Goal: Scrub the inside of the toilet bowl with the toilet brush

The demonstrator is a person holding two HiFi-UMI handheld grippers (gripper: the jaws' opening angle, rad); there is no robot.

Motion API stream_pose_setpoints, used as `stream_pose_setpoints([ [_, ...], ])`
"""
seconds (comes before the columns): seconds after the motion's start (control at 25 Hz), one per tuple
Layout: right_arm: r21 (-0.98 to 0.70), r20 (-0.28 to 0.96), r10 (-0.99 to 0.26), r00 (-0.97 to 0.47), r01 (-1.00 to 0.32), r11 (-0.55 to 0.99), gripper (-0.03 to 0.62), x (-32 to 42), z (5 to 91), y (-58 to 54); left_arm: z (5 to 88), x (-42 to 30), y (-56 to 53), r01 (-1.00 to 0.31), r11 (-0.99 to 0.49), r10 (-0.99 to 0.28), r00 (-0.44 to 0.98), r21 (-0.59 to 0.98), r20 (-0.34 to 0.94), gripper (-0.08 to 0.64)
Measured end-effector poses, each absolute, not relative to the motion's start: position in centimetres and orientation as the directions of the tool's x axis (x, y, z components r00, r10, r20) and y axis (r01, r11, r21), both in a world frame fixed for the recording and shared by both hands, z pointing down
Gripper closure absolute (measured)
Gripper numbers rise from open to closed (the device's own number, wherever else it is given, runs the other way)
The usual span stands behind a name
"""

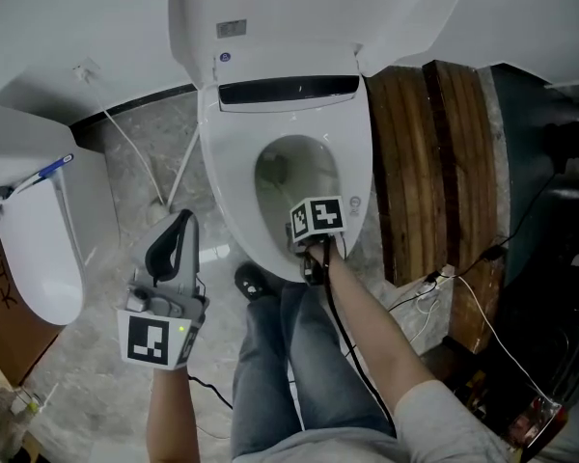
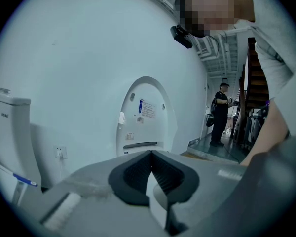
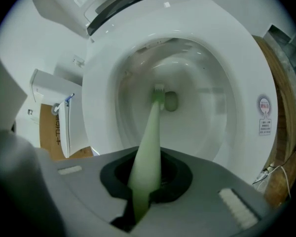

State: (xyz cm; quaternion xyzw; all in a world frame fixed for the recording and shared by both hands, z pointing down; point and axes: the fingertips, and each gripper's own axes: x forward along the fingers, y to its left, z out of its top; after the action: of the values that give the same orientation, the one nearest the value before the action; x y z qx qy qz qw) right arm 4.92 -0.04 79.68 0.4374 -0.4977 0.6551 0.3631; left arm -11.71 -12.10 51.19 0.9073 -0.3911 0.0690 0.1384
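While the right claw (image 1: 307, 247) hung over the front edge of the toilet bowl (image 1: 359, 167), its jaws were clamped on the pale green handle of the toilet brush (image 3: 149, 139). In the right gripper view the handle ran from between the dark pads (image 3: 175, 174) down into the white basin. The brush's small head lay low on the inner wall, just beside the drain opening (image 3: 171, 101) at the bottom. The seat rim ringed the whole basin, and a round sticker (image 3: 265, 105) sat on its right edge. The lid (image 1: 270, 27) stood raised against the wall behind the bowl. The left claw (image 1: 177, 242) was held well apart from the toilet, above the grey stone floor (image 1: 116, 210) off the bowl's left edge. In the left gripper view its jaws were drawn together, tips touching, with nothing between them, and they pointed toward the upright lid (image 2: 147, 113). A second toilet (image 1: 37, 249) stood at the floor's left edge, with cardboard behind it. Dark wooden planks (image 1: 434, 152) lay along the bowl's right side, and white cables (image 1: 463, 292) trailed near their lower end. The person's legs in jeans (image 1: 280, 365) and one black shoe (image 1: 254, 283) were on the floor just before the bowl's front edge. Another person (image 2: 221, 115) stood far off down a corridor in the left gripper view.
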Motion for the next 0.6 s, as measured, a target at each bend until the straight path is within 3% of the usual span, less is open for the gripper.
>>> stream_pose_setpoints([
  [0.24,-0.420,0.905,-0.050,-0.423,-0.865,-0.277,0.578,4.2,77.8,0.0,49.9,-10.8,-11.8,-0.708,-0.680,-0.677,0.706,0.191,0.208,0.569],
  [0.6,-0.377,0.926,-0.129,-0.355,-0.889,-0.259,0.578,6.2,74.6,1.6,47.5,-9.9,-10.6,-0.716,-0.680,-0.689,0.697,0.158,0.200,0.570],
])
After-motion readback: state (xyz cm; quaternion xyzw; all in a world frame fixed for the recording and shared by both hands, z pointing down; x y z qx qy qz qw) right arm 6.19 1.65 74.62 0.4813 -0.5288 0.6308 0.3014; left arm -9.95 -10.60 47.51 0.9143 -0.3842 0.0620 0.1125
